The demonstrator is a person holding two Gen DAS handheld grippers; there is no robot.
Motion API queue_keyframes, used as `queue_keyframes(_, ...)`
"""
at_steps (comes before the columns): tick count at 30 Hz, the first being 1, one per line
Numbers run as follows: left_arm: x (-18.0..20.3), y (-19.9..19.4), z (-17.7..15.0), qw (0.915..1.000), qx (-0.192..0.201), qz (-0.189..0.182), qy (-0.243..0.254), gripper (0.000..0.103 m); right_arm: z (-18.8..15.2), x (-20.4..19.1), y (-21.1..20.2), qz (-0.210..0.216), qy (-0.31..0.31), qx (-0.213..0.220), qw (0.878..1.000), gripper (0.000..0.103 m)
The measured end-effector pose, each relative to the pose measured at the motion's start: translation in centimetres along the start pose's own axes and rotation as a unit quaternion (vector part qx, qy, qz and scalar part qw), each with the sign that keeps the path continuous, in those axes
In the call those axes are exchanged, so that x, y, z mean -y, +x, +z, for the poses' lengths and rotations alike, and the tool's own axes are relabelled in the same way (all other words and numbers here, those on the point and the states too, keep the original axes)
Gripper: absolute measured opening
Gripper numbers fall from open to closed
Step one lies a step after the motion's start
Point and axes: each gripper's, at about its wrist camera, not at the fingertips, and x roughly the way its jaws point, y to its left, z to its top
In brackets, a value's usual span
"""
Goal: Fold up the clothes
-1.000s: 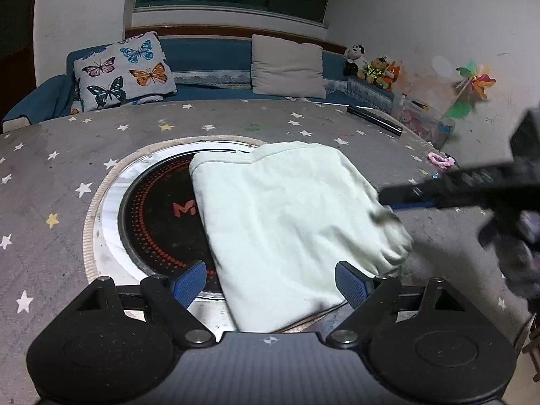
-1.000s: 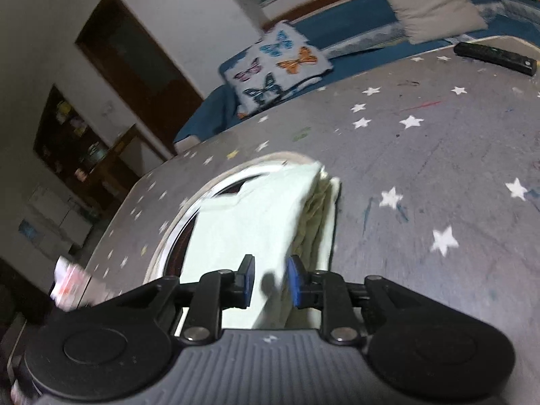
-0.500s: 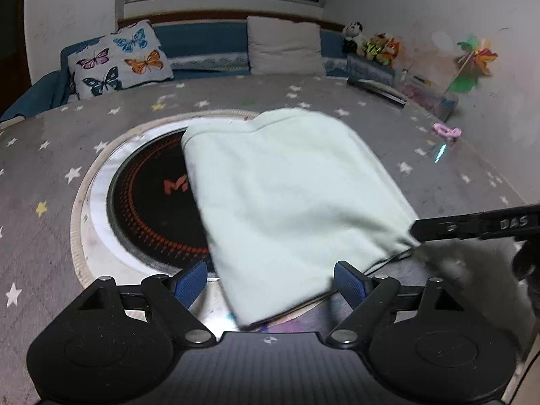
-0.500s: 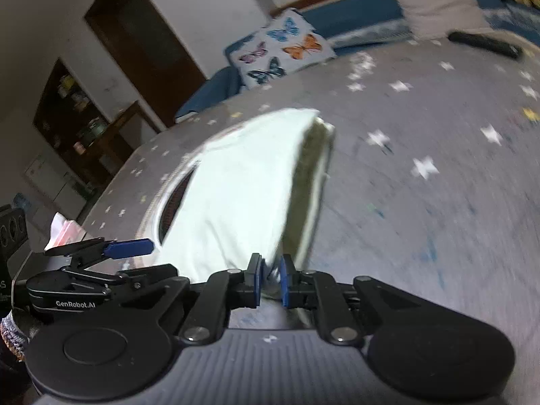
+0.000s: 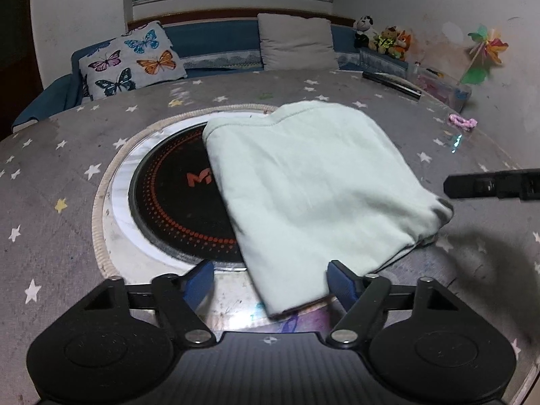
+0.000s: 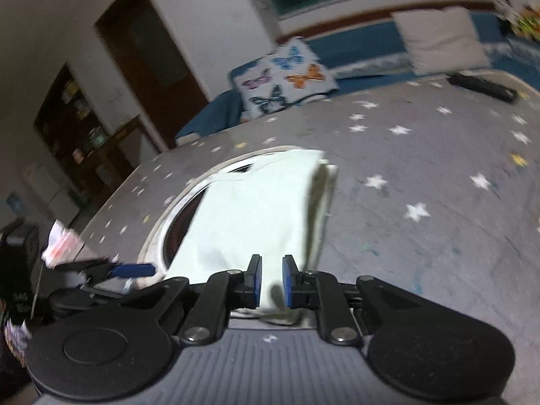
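Now the folded pale-green cotton garment lies across the round black induction cooktop on the star-printed grey table. The left gripper is closing around its near corner without pinching yet. The right gripper, which nipped the right corner a moment ago, is opening narrowly, cloth between its pads but unpinched; the fold looks nearly finished.

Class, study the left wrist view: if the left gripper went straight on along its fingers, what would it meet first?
Most likely the near corner of the pale green folded garment, which lies between the closing jaws of the left gripper without touching them; depth is uncertain.
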Motion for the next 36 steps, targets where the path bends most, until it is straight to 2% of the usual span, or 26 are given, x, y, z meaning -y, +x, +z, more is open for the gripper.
queue_keyframes(2,-0.3,0.0,-0.1,1.0000,0.001,0.001,0.001,0.059,-0.4,-0.5,0.8,0.001,-0.010,-0.015,1.000,0.013)
queue_keyframes(5,-0.6,-0.1,-0.3,1.0000,0.002,0.003,0.004,0.045,-1.2,-0.1,1.9,-0.023,-0.014,-0.035,0.999,0.013)
queue_keyframes(7,-0.8,-0.1,-0.3,1.0000,0.002,0.007,0.006,0.045,-1.7,0.9,2.4,-0.036,0.002,-0.045,0.998,0.018)
queue_keyframes(9,-0.9,-0.2,-0.2,0.9999,0.001,0.011,0.007,0.045,-1.8,1.3,2.1,-0.033,0.012,-0.044,0.998,0.018)
queue_keyframes(13,-0.5,-0.8,0.2,0.9993,0.007,0.029,0.021,0.045,-1.3,0.6,1.1,-0.039,-0.007,-0.033,0.999,0.018)
queue_keyframes(16,-0.2,-1.6,0.9,0.9992,0.018,0.027,0.024,0.044,-0.2,-0.7,0.1,-0.037,-0.035,-0.011,0.999,0.019)
queue_keyframes(20,1.4,-1.8,2.3,0.9985,0.038,0.003,0.040,0.044,1.8,-1.4,-0.1,-0.028,-0.051,0.004,0.998,0.019)
queue_keyframes(24,3.8,-0.4,3.6,0.9964,0.044,-0.032,0.066,0.044,3.9,-1.2,1.6,-0.027,-0.048,-0.002,0.998,0.019)
queue_keyframes(31,6.5,3.1,4.7,0.9936,0.029,-0.075,0.079,0.044,6.1,-1.4,5.9,-0.024,-0.061,-0.016,0.998,0.019)
queue_keyframes(36,6.7,4.2,4.4,0.9920,0.022,-0.087,0.089,0.044,6.7,-0.7,9.5,-0.050,-0.073,-0.031,0.996,0.019)
